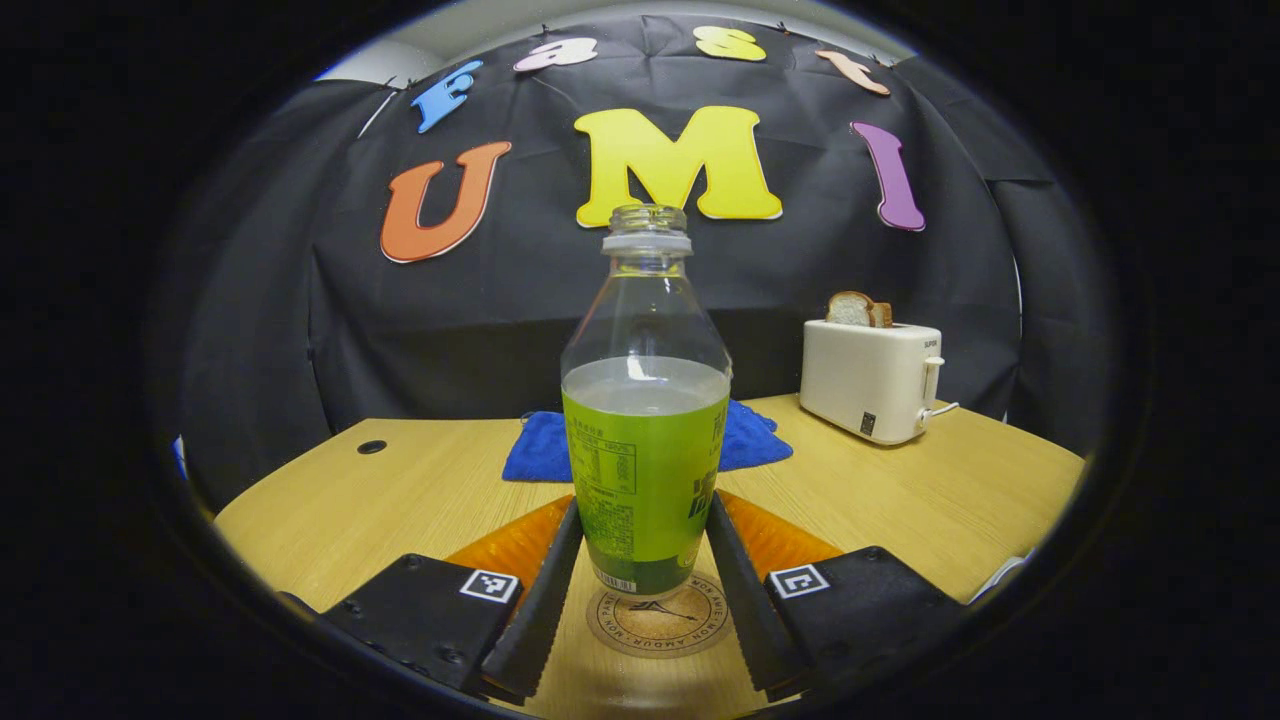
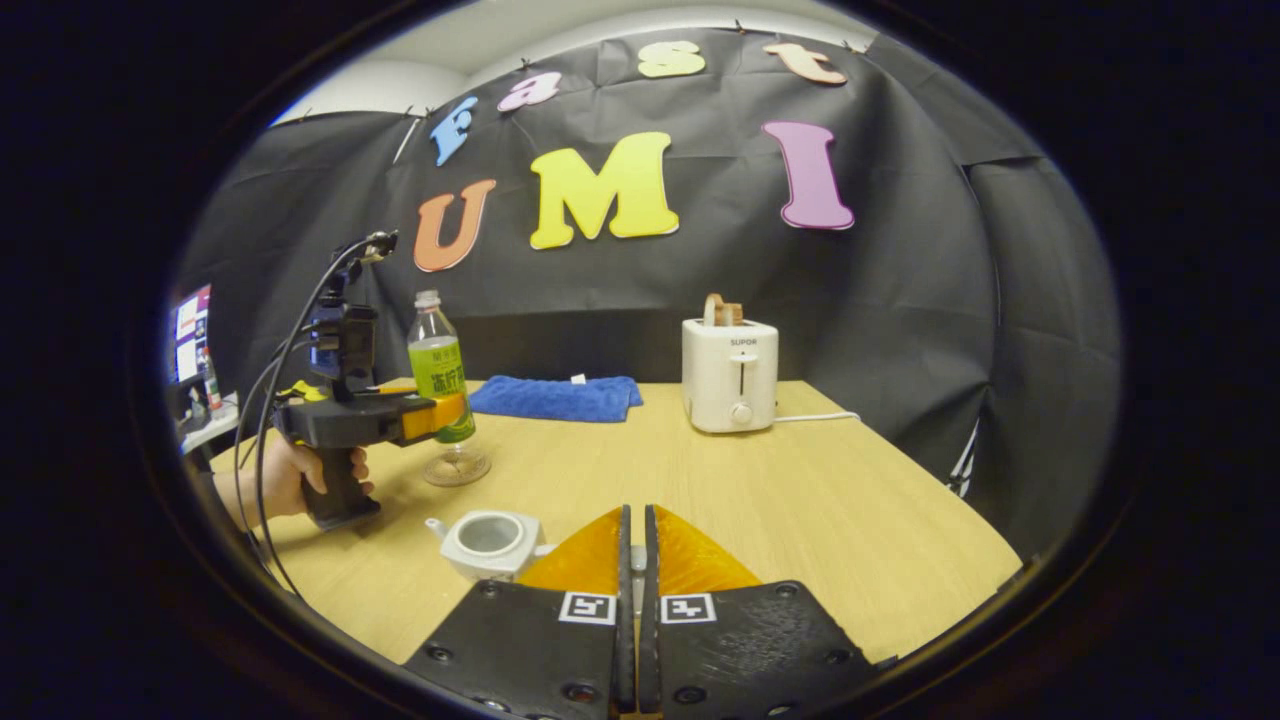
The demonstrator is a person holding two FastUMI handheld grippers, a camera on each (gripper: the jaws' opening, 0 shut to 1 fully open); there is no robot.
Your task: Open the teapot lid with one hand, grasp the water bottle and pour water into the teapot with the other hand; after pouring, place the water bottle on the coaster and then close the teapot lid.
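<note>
The left gripper (image 1: 645, 585) is clamped on the water bottle (image 1: 645, 440), both fingers pressing the labelled lower part from either side. The bottle stands upright with no cap, about half full, and its base seems to be just above or barely touching the round coaster (image 1: 660, 620); from the left gripper view alone, contact cannot be settled. In the right gripper view the same bottle (image 2: 438, 370) sits over the coaster (image 2: 456, 467) near the left edge of the table (image 2: 800, 500), carried by the left gripper (image 2: 450, 415) with a hand (image 2: 290, 475) on its grip.

The teapot (image 2: 490, 542) stands open near the front edge of the table, its mouth bare and empty-looking. The right gripper (image 2: 633, 545) has its fingers drawn together; whether a lid is pinched between them cannot be told, as only a sliver shows at the tips.

By the look of it, this is either the bottle's lift before pouring or its return afterwards; the pictures do not decide. If it is the return, the next move calls for lowering the bottle squarely on the coaster, opening the fingers without tipping it, then bringing the lid back over the teapot.

A blue cloth (image 2: 556, 397) and a toaster (image 2: 730, 375) sit toward the back edge.
</note>
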